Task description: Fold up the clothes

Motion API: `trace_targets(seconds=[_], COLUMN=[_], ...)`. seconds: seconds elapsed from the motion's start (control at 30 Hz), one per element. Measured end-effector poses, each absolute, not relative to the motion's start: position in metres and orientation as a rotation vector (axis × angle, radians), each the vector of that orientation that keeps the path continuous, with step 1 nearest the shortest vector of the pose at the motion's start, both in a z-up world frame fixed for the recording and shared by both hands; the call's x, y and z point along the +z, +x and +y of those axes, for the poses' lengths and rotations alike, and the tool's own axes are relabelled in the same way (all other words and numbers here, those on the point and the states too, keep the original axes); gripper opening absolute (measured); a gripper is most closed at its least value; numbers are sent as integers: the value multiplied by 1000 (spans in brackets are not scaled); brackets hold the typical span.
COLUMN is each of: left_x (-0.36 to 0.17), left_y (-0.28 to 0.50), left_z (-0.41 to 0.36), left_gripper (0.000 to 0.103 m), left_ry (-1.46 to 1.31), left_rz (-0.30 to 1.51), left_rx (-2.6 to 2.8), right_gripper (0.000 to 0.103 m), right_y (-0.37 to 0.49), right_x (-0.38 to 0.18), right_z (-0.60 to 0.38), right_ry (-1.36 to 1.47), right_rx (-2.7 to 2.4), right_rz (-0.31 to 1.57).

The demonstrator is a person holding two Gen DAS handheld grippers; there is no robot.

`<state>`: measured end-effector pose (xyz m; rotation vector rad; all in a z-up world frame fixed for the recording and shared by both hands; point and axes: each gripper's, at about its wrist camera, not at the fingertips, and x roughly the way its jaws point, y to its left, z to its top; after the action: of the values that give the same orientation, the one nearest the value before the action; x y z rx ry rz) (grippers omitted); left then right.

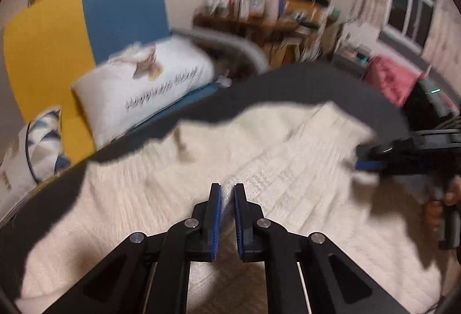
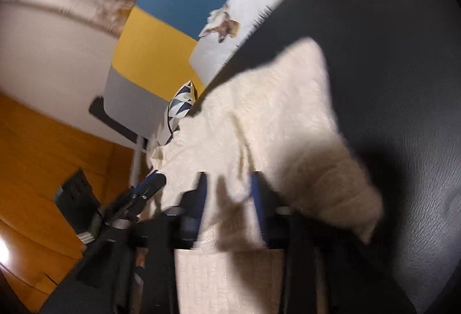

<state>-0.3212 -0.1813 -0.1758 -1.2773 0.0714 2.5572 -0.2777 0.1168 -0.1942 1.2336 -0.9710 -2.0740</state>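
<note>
A cream knitted sweater [image 1: 259,175] lies spread on a black padded surface [image 1: 331,83]. My left gripper [image 1: 227,188] is over the sweater's near middle. Its blue-padded fingers stand a narrow slit apart with cream knit showing through, and I cannot tell whether they pinch it. In the right wrist view the left gripper [image 2: 152,183] is at the sweater's left edge. My right gripper [image 1: 366,164] is at the sweater's right edge, held by a hand [image 1: 452,196]. In its own blurred view the right gripper [image 2: 229,184] is open, with the sweater [image 2: 259,126] passing between the fingers.
Behind the surface are a blue, yellow and grey panel [image 1: 86,20] and a white printed pillow [image 1: 149,86]. A patterned cushion [image 1: 43,141] lies at the left. A cluttered desk [image 1: 273,17] and a pink cloth [image 1: 391,77] are further back. Orange flooring [image 2: 37,170] lies below.
</note>
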Motion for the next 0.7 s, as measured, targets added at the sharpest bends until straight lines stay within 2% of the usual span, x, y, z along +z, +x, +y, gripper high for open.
trace_targets(seconds=[0.1,0.13,0.27,0.4,0.47,0.53,0.6,0.7], left_x=[-172,-169,-150,-157,-172,-166,-151,-156], left_y=[-326,-325,-297,-265,-256,-246,-225,-185], left_z=[-184,-188,-200,-206,-214,-230,-250,-285], left_gripper=[15,21,21,21,22,22,21,25], left_ry=[-1303,-1314,-1203,-1219,-1286,-1272,-1154,-997], left_rz=[22,-14,-52,-6,-18,-191,-449,-977], left_rx=[2573,2587,2640,2649,2663,2695,2697,2546], right_gripper=[37,37,38,53,56,57,57,58], right_y=[-273,-272,-265,-266,-275,-285,-283,-263], right_x=[-181,-175,-152,-136,-147,-164,-162,-144], right_z=[113,111,104,86,73,61,62,73], right_ry=[1203,1192,1148,1125,1212,1329,1318,1232], right_rx=[-2110,-2124,-2180,-2220,-2197,-2152,-2150,-2136], right_rz=[-909,-884,-780,-646,-606,-578,-606,-686])
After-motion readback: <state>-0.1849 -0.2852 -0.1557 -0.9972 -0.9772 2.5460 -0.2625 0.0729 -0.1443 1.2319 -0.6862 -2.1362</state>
